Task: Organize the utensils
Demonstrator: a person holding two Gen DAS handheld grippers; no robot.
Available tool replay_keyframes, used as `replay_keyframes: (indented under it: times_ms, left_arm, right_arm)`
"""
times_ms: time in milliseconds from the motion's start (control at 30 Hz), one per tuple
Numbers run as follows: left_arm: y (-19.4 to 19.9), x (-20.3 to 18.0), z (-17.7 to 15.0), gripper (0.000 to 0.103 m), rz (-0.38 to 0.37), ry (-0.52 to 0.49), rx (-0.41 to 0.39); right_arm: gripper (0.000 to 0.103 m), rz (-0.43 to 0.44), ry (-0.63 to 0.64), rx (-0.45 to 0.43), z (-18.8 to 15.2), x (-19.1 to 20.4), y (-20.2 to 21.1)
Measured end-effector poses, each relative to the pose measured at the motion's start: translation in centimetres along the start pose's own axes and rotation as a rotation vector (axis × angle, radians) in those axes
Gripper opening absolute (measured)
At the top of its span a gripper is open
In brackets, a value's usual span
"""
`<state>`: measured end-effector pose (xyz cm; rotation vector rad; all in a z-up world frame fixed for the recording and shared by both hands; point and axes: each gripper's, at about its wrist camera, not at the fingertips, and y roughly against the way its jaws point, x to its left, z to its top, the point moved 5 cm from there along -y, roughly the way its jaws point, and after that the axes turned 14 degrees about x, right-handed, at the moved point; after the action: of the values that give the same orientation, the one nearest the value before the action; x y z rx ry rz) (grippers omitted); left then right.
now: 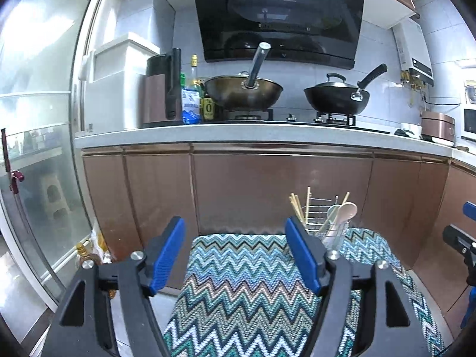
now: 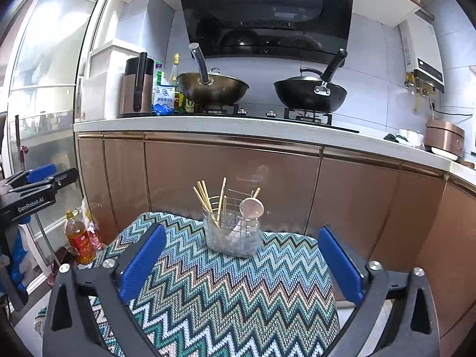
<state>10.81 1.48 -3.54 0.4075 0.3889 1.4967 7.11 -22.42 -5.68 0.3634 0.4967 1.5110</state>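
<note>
A wire utensil holder [image 2: 233,232] stands at the far end of a zigzag-patterned cloth [image 2: 226,291]. It holds several wooden chopsticks [image 2: 205,200] on its left side and a pale pink spoon [image 2: 252,209] on its right. The holder also shows in the left wrist view [image 1: 327,223], partly behind my right finger. My left gripper [image 1: 235,232] is open and empty, above the cloth and left of the holder. My right gripper [image 2: 242,248] is open and empty, short of the holder, with the holder between the lines of its fingers.
Brown cabinet doors [image 2: 232,175] stand right behind the cloth, under a white counter [image 2: 238,126] with two woks [image 2: 212,87] on a stove. A glass sliding door [image 1: 38,148] is at the left. Oil bottles [image 2: 79,239] stand on the floor at the left.
</note>
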Motion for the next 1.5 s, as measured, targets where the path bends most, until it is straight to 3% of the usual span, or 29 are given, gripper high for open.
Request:
replay_keyframes:
  times_ms: [233, 700, 1500]
  left_arm:
    - [1.0, 0.5, -0.6, 0.078, 0.066, 0.001, -0.035]
    - [2.7, 2.3, -0.8, 0.078, 0.124, 0.031, -0.094]
    - [3.7, 2.7, -0.1, 0.078, 0.144, 0.043, -0.117]
  right_arm:
    - [0.103, -0.036, -0.046, 0.003, -0.9, -1.3, 0.4]
    - [0.103, -0.09, -0.076, -0.005, -1.5, -2.6, 0.7]
    - [0.103, -0.145, -0.025, -0.06, -0.2, -1.9, 2.2]
